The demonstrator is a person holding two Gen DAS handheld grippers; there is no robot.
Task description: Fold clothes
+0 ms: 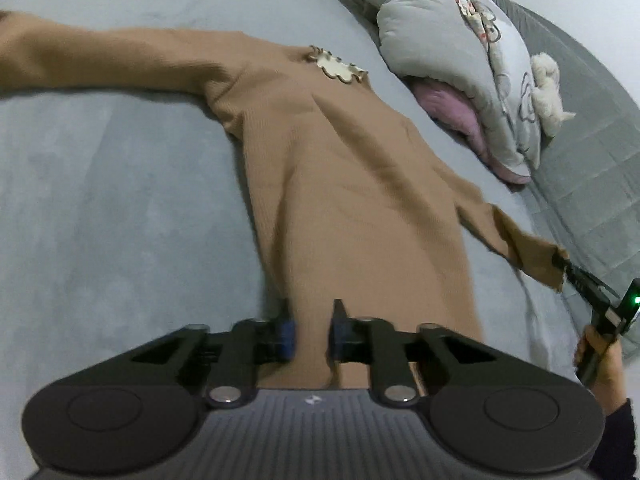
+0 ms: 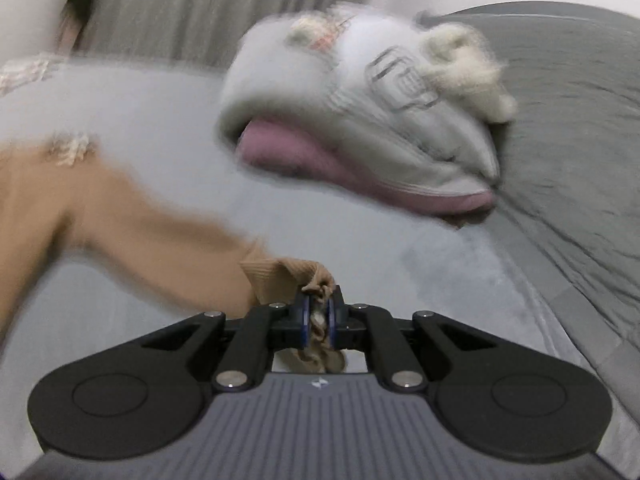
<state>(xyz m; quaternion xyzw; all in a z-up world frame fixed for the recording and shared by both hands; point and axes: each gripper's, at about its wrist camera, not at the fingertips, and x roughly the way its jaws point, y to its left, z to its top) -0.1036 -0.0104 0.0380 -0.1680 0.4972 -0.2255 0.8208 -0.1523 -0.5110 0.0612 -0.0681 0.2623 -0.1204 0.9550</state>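
The right gripper (image 2: 319,312) has its jaws clamped on the cuff of a tan sweater (image 1: 340,168); bunched ribbed fabric fills the narrow gap between the blue pads (image 2: 306,320) and spills out behind them. In the left wrist view the same gripper (image 1: 560,264) shows near the right edge of the bed, held by a hand (image 1: 600,356) in a dark sleeve (image 1: 620,432), with a green light lit on its body and the sleeve end pinched at its tip.

The left gripper (image 1: 312,320) sits over the hem end of the sweater. Its jaws stand a little apart with the tan fabric running between the fingers (image 1: 340,320); the picture is blurred there, and whether the pads press on the cloth cannot be told.

The sweater lies spread flat across the middle of the bed (image 1: 100,200), which is covered in a pale grey sheet. Its body runs from the left gripper toward the far end, one sleeve stretches out toward the left edge, and the other sleeve is drawn taut toward the right gripper. A cream scalloped collar (image 1: 340,68) marks the neck at the far end.

Near the far right corner of the bed lies a heap of grey bedding (image 1: 440,40) with pink lining showing beneath it, and a fluffy white toy (image 1: 548,84) rests against it. A darker grey quilted cover (image 1: 592,160) runs along the right edge.
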